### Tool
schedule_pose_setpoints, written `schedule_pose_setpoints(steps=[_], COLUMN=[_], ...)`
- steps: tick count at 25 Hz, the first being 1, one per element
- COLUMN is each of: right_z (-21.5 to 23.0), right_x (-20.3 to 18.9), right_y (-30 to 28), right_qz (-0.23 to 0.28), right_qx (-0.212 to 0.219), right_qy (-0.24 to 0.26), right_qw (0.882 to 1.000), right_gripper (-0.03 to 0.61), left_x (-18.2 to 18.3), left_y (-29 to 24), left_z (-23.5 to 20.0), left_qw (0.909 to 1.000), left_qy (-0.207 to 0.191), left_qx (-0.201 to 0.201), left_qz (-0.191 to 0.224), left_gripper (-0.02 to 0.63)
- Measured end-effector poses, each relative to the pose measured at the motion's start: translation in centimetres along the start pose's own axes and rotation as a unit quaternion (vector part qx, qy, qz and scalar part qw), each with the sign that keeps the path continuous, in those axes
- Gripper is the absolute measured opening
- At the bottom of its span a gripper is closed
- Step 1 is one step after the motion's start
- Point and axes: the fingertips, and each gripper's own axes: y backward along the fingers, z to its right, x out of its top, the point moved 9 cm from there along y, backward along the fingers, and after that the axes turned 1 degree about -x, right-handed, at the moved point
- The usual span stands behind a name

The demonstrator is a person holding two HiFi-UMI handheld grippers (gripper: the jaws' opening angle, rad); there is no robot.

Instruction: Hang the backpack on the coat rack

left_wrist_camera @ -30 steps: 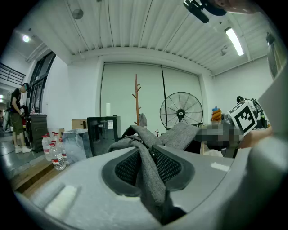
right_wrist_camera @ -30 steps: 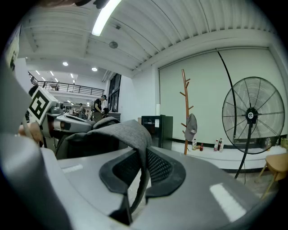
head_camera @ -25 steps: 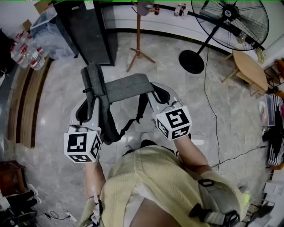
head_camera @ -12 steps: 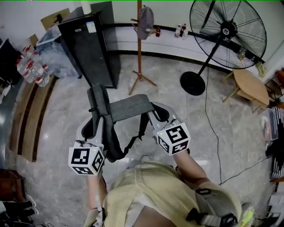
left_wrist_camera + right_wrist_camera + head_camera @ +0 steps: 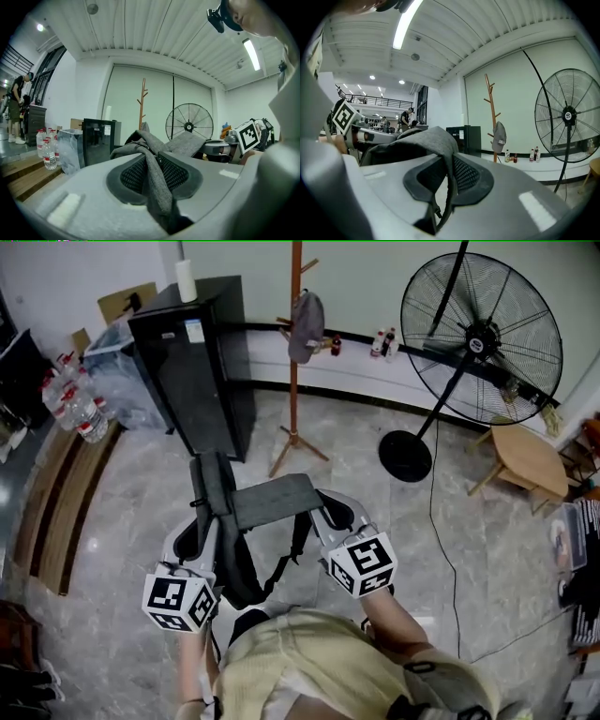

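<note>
Water bottles (image 5: 77, 407) stand in a group at the far left, beside a wooden step. Next to them comes a tall black cabinet (image 5: 192, 367) against the wall.

In front of the person, the left gripper (image 5: 151, 157) has its jaws pressed onto a grey shoulder strap (image 5: 157, 187) of the backpack (image 5: 274, 500); the cloth runs between both pads and comes out at the tips. The backpack is carried in the air between the two grippers, above the pale stone floor (image 5: 122, 521), with its flat grey panel turned upward and black straps hanging under it.

Beyond the backpack, and well apart from it, the wooden coat rack (image 5: 295, 352) stands upright near the wall. A grey cap (image 5: 306, 315) hangs on one of its pegs. The backpack is not yet on the rack.

The right gripper (image 5: 449, 161) pinches the other side of the backpack, with the grey fabric folded over its jaws and a thin black strap between them.

Further right stands a large black fan (image 5: 483, 334), and beside it a small wooden table (image 5: 531, 461).
</note>
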Motion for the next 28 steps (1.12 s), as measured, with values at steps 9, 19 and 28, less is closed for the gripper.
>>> schedule_pose_setpoints(steps=[9,19,28], right_z=[1.7,3.3,3.4], right_x=[1.0,1.2,2.4], right_y=[-2.4,-9.5,-17.2], right_qz=[0.001,-0.028,-0.032], right_qx=[-0.012,-0.055,-0.089], right_qy=[0.005,0.014,0.025], right_qw=[1.0,0.998,0.995], right_gripper=[0.037,0.037,0.035], left_x=[0.6,0.5,1.1], left_y=[-3.2,-10.6,-16.0], left_z=[-1.6,-8.2,-15.1], left_qw=[0.9997,0.9977,0.995], left_qy=[0.017,0.033,0.012], left_qx=[-0.016,-0.054,-0.094], left_qz=[-0.006,-0.022,-0.034], left_gripper=[0.087,0.084,0.084])
